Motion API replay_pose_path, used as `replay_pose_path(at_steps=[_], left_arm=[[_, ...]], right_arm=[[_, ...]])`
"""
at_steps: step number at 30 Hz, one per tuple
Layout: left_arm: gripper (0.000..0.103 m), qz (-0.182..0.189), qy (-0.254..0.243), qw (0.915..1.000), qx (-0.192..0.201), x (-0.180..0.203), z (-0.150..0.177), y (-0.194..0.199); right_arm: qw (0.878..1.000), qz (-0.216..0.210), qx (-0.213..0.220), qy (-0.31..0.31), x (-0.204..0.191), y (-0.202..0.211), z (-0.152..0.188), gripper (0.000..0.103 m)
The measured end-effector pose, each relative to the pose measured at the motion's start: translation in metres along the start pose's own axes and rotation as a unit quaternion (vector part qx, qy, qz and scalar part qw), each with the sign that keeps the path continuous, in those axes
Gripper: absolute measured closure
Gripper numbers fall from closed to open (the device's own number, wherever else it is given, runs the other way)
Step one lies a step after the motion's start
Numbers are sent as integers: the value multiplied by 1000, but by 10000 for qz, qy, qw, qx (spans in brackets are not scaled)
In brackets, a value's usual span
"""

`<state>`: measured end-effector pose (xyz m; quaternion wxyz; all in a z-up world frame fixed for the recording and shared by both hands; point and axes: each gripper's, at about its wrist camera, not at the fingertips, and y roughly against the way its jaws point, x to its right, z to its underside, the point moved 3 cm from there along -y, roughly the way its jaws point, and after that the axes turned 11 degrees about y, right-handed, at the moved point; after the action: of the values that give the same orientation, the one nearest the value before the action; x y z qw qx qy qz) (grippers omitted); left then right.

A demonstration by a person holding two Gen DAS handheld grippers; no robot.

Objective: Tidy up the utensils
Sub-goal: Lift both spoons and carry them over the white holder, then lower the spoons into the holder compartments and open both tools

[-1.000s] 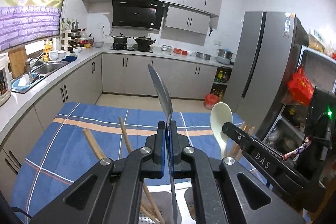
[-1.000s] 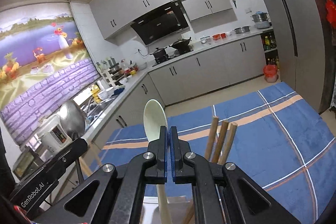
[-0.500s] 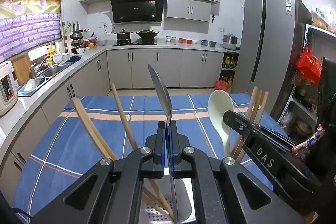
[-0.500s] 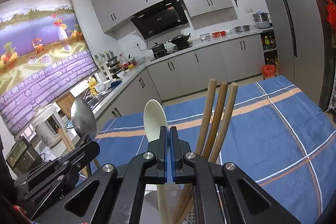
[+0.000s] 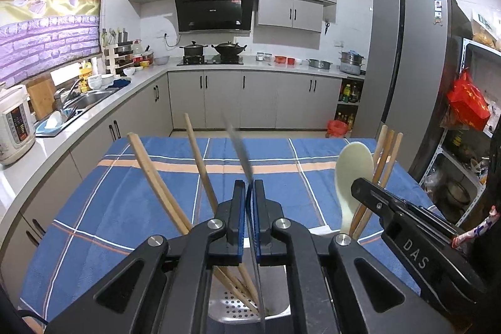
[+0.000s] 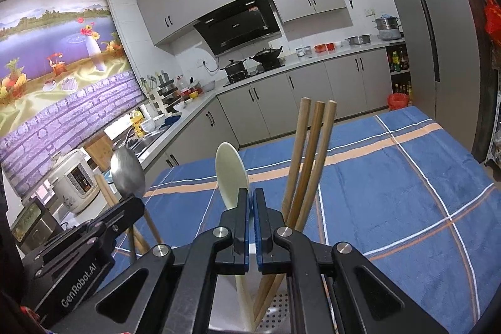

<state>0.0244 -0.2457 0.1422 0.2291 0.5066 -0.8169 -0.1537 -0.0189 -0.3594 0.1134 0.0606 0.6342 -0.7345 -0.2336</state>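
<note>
My left gripper point(image 5: 250, 193) is shut on a metal spoon point(image 5: 239, 151), seen edge-on and blurred; its handle reaches down into a perforated metal holder compartment point(image 5: 231, 307) holding wooden chopsticks point(image 5: 153, 174). The spoon's bowl shows in the right wrist view point(image 6: 126, 172). My right gripper point(image 6: 250, 199) is shut on a cream plastic spoon point(image 6: 231, 174), whose handle goes down into another perforated compartment point(image 6: 275, 315) beside three wooden chopsticks point(image 6: 308, 158). The cream spoon also shows in the left wrist view point(image 5: 352, 171).
Both grippers hang over a table with a blue plaid cloth point(image 5: 125, 199). A counter with a sink point(image 5: 84, 97) and a rice cooker point(image 5: 14, 124) runs along the left. A grey fridge point(image 5: 407, 77) stands on the right.
Both grippers have lowered toward the holder. The chopsticks now rise higher in both views. The metal spoon has tilted and blurred in my left gripper.
</note>
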Motion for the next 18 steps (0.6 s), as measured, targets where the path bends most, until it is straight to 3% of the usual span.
replay_pose_path(at_steps=[4,9,18], left_arm=[[92,20,16,10000,49,3,-1,11],[76,38,70,9999,121,1,-4,25],[74,-1,237,9996,127,-9,-7,47]], right_arm=[[10000,-24,-24,-70,7,8,6,88],[10000,-38,-34,-51,4,15,7,82],[9998,-99,-98,-137,4,33,12,78]])
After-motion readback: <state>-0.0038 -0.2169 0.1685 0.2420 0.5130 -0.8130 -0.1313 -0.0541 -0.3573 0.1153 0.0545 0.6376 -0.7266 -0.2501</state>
